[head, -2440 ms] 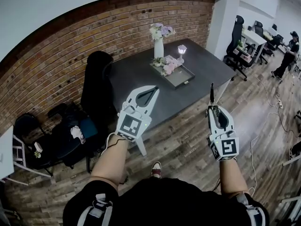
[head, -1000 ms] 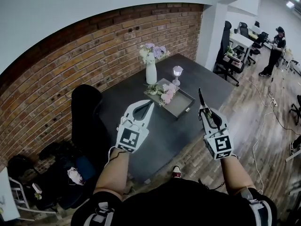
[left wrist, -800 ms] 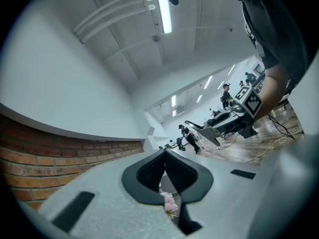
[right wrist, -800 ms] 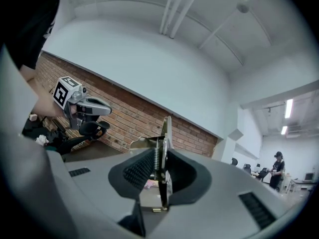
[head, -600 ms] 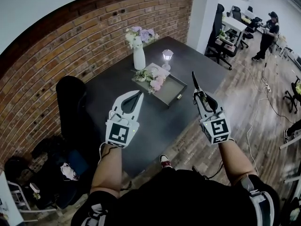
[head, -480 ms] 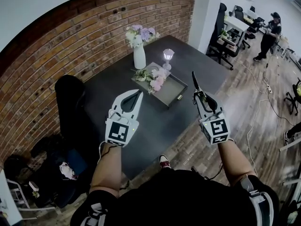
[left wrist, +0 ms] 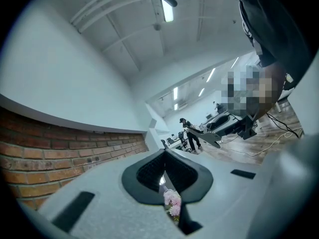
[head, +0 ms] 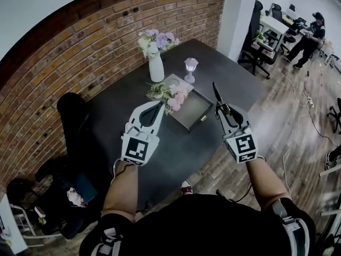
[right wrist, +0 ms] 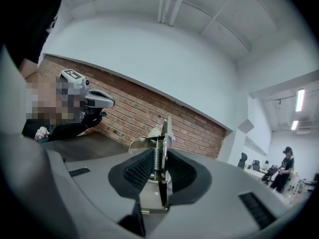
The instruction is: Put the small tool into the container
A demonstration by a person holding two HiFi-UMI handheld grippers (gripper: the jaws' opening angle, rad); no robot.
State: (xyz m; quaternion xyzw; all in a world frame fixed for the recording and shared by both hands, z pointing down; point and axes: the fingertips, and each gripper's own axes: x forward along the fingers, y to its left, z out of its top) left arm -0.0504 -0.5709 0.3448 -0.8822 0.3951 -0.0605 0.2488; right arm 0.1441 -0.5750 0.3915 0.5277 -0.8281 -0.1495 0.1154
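Held out level, right claw (head: 224, 111) grips small tool (head: 215, 93); left claw (head: 159, 105), also level, closed

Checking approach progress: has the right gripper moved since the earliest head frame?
Yes: toward the tray. The right gripper showed against the floor past the table edge; now its tip overlaps the table beside the tray.

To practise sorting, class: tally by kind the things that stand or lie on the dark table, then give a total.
White vase: 1
Small lamp: 1
Grey tray: 1
Flower bunches: 2
Total: 5
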